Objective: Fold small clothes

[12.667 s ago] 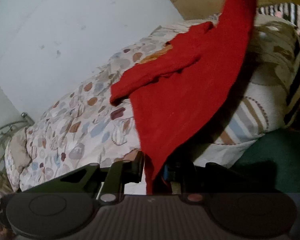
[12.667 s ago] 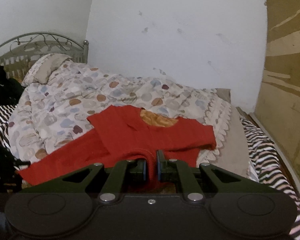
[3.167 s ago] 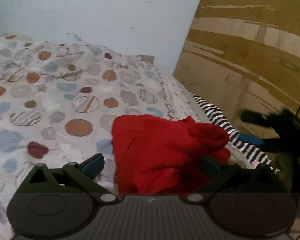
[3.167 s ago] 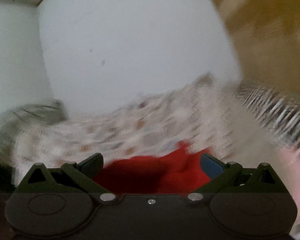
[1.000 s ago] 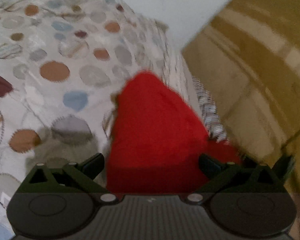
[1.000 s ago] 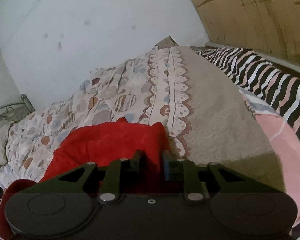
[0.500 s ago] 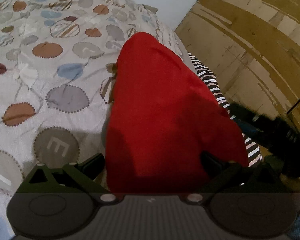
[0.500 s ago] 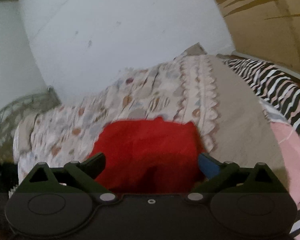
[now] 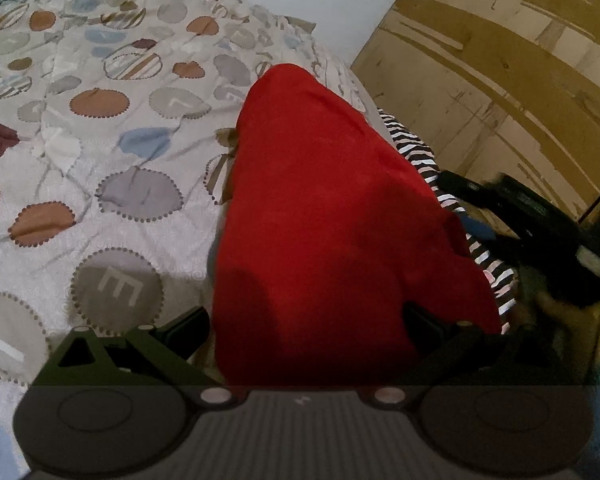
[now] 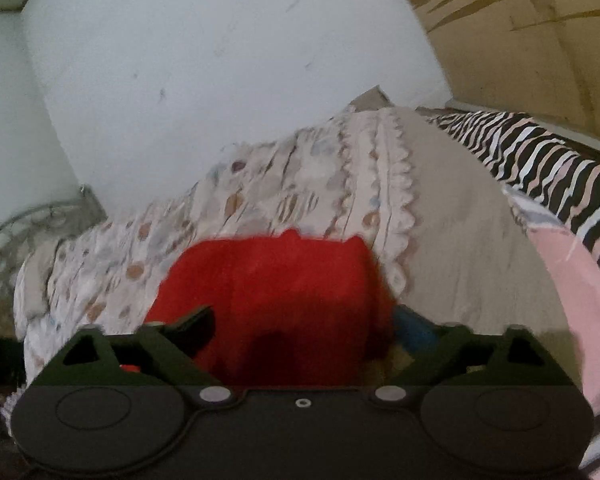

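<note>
Red garment point(image 9: 324, 216) was sitting bunched up on the spotted quilt point(image 9: 112, 128), filling the centre of the left wrist frame from the bottom middle up to a rounded peak a bit above centre. It looked like a folded-over lump, with a darker shadowed patch low on its left side. Its right edge ran down along the zebra-striped sheet point(image 9: 488, 256), which peeked out in the right half of that frame.

Left gripper point(image 9: 306, 326) had its jaws spread wide, one finger at lower left over the quilt and the other at lower right against the garment's edge, with the red cloth lying between them. Couldn't honestly tell if either finger was touching the fabric.

Over in the right wrist view, the same garment point(image 10: 276, 292) sat in the lower centre of the frame, kind of blurry, with the scalloped border of the quilt point(image 10: 396, 216) running up just right of it. Right gripper point(image 10: 306, 328) was also spread apart, garment between the fingers, nothing pinched as far as I could see. Zebra sheet point(image 10: 540, 160) was at upper right there, a pink cloth point(image 10: 568, 280) below it at the right edge.

A plain pale wall point(image 10: 220, 72) filled the top, with a wooden panel point(image 9: 500, 80) at upper right in the left view. A dark blurry gripper-like shape point(image 9: 540, 232) sat at mid right.
</note>
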{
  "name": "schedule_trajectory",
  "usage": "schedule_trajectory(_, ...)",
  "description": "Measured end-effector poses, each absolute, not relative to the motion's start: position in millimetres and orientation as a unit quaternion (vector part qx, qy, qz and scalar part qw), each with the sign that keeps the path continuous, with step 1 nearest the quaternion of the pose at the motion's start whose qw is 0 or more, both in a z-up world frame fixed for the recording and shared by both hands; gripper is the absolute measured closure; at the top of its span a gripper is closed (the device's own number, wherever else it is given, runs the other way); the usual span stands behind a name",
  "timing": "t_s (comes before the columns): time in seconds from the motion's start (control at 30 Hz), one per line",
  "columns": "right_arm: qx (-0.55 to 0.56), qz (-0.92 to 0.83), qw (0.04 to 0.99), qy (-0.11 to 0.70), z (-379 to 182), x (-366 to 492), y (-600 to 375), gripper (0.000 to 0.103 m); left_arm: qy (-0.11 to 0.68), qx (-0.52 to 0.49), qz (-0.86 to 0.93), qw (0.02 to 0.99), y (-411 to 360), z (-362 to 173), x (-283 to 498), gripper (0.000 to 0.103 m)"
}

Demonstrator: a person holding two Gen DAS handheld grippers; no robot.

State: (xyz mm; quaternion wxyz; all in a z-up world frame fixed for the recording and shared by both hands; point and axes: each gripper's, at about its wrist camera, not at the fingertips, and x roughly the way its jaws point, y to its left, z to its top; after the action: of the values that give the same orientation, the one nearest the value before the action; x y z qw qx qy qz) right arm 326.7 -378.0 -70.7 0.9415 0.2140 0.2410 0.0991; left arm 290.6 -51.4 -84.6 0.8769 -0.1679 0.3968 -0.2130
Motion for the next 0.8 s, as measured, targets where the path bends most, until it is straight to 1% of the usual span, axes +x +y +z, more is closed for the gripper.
schedule_trajectory(0.03, 0.209, 0.098, 0.941, 0.246, -69.4, 338.0, -378.9, 0.032, 0.397, -0.169, -0.213, 0.877, -51.1, -85.2, 290.1, 0.000)
schedule_trajectory(0.1, 0.189, 0.093, 0.942, 0.261, -69.2, 357.8, -376.8, 0.045, 0.397, -0.174, -0.213, 0.876, -50.5, -85.9, 289.9, 0.000)
schedule_trajectory(0.13, 0.177, 0.089, 0.942, 0.272, -69.9, 368.4, -375.4, 0.048, 0.397, -0.175, -0.214, 0.875, -50.1, -86.4, 290.2, 0.000)
schedule_trajectory(0.17, 0.172, 0.090, 0.941, 0.278, -70.6, 375.7, -374.0, 0.057, 0.398, -0.177, -0.215, 0.874, -49.5, -86.7, 290.6, 0.000)
schedule_trajectory(0.2, 0.174, 0.092, 0.939, 0.280, -70.8, 381.6, -373.4, 0.070, 0.398, -0.178, -0.216, 0.873, -49.0, -86.7, 291.5, 0.000)
schedule_trajectory(0.23, 0.179, 0.097, 0.938, 0.281, -69.8, 387.0, -372.7, 0.078, 0.399, -0.179, -0.217, 0.873, -49.0, -86.6, 292.1, 0.000)
schedule_trajectory(0.27, 0.181, 0.103, 0.938, 0.278, -67.5, 389.2, -372.4, 0.091, 0.399, -0.183, -0.217, 0.872, -48.9, -86.7, 293.0, 0.000)
schedule_trajectory(0.43, 0.142, 0.132, 0.957, 0.217, -33.4, 397.5, -361.3, 0.092, 0.402, -0.195, -0.213, 0.869, -54.6, -86.2, 298.3, 0.000)
schedule_trajectory(0.5, 0.134, 0.127, 0.960, 0.211, -28.0, 405.0, -360.6, 0.092, 0.403, -0.192, -0.212, 0.869, -56.6, -85.7, 299.1, 0.000)
schedule_trajectory(0.57, 0.125, 0.116, 0.959, 0.225, -35.3, 413.0, -362.5, 0.092, 0.402, -0.184, -0.212, 0.871, -58.5, -85.1, 298.5, 0.000)
schedule_trajectory(0.7, 0.122, 0.086, 0.948, 0.281, -72.0, 419.3, -371.1, 0.092, 0.401, -0.172, -0.214, 0.874, -62.7, -86.4, 297.0, 0.000)
schedule_trajectory(0.73, 0.124, 0.082, 0.946, 0.288, -79.9, 416.6, -373.1, 0.091, 0.402, -0.170, -0.214, 0.874, -63.9, -86.6, 296.9, 0.000)
schedule_trajectory(0.8, 0.129, 0.077, 0.948, 0.281, -84.6, 409.5, -374.1, 0.083, 0.400, -0.165, -0.212, 0.876, -66.3, -86.4, 295.8, 0.000)
